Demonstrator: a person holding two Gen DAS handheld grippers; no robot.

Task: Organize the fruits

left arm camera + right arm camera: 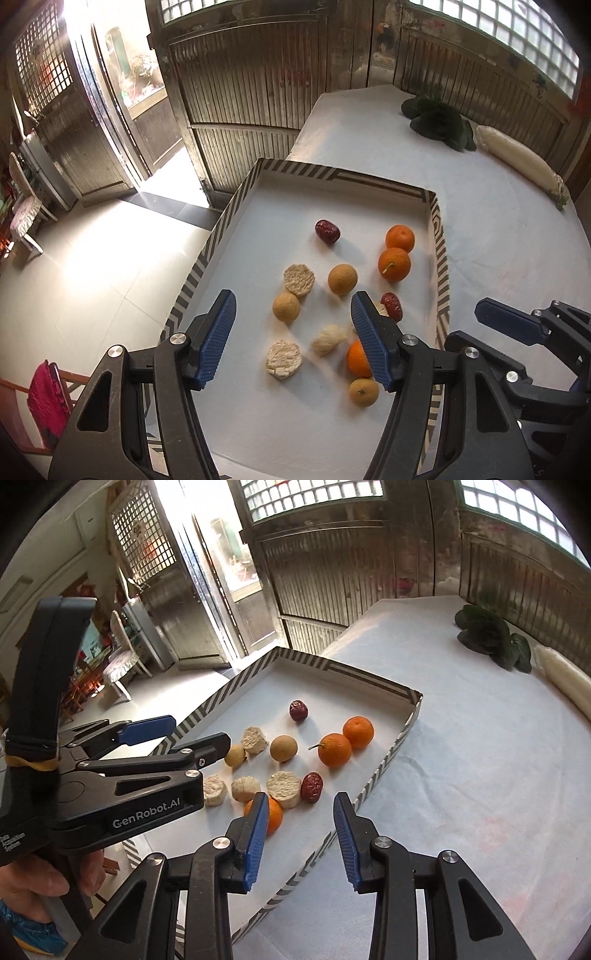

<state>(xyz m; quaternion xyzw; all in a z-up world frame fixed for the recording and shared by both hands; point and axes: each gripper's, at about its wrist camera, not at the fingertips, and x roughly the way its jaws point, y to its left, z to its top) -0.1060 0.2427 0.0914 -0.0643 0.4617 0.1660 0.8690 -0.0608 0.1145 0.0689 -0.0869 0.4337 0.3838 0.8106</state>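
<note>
Fruits found all inside the shallow cardboard tray with the grey-and-white striped rim, on the white cloth-covered table. Counted three round bright oranges, two of them touching beside the right wall and one closer to the near end; also three round tan fruits, two wrinkled dark red dates and several pale faceted slices, all mixed and not sorted by kind.

Held the left gripper above the near left part of the tray, jaws wide apart and gripping nothing. Held the right gripper above the near right rim, also spread wide and empty.

Judged the left gripper the nearer one to most pieces. Saw straight ahead and below it, between its two blue pads, one tan fruit, one slice and a blurred pale piece; could not tell the exact shape of that one. Noted for the slices a flat face upward, so probably a grasp across the sides. Saw the closer orange just under the left finger of the right gripper.

Found much bare floor at the far end and the near left of the tray. Judged the right wall tight for a finger beside the two oranges. Left untouched, far on the table, the dark green leafy vegetable and the long white radish.
</note>
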